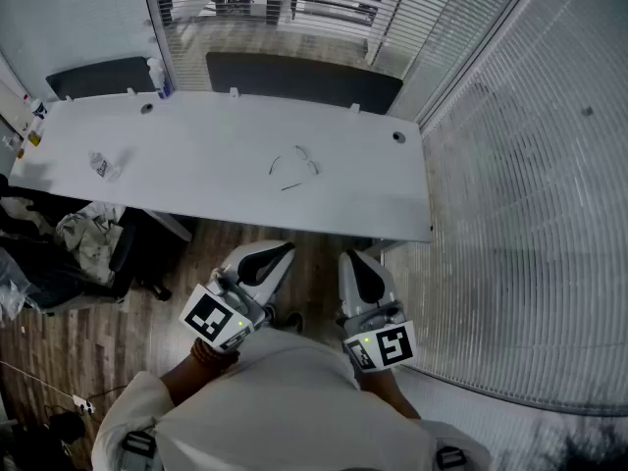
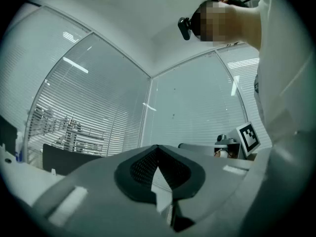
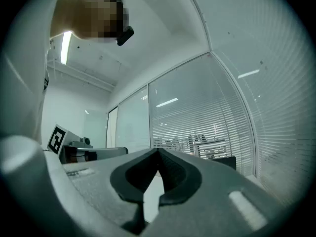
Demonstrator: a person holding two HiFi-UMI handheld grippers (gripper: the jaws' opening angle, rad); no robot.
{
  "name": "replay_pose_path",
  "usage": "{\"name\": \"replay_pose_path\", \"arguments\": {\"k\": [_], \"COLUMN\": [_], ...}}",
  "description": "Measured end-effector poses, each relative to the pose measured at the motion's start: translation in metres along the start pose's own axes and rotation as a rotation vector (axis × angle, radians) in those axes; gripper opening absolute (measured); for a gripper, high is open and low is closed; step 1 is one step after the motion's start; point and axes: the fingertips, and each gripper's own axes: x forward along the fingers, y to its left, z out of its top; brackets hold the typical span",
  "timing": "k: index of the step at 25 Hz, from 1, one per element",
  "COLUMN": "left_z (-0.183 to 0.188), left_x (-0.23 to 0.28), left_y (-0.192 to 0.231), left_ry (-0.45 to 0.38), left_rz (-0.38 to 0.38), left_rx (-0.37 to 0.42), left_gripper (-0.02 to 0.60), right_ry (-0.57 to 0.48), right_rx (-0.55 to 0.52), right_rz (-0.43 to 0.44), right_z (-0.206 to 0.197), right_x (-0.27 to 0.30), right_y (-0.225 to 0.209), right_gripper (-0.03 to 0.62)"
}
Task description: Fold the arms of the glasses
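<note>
Head view, thin wire-framed glasses (image 1: 295, 168), smooth white rectangular table (image 1: 196, 155)

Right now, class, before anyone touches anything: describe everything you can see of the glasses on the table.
The glasses show as a thin, dark, wire-like frame, too small in view to make out the lenses or hinges. The arms seem spread open rather than folded. They lie flat near the middle of the white table and touch only its top. The left gripper and right gripper are well short of them, held off the table's near edge.
</note>
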Motion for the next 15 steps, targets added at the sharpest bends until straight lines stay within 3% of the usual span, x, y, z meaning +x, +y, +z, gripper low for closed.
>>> {"name": "replay_pose_path", "arguments": {"k": [15], "left_z": [-0.0057], "left_x": [0.0045], "left_y": [-0.0070], "left_ry": [0.015], "left_rz": [0.011], "left_rx": [-0.010], "left_gripper": [0.000], "right_ry": [-0.006], "right_rx": [0.014], "right_rz": [0.006], "right_z": [0.0010], "right_x": [-0.0071], "right_y": [-0.0078], "right_gripper": [0.000]}}
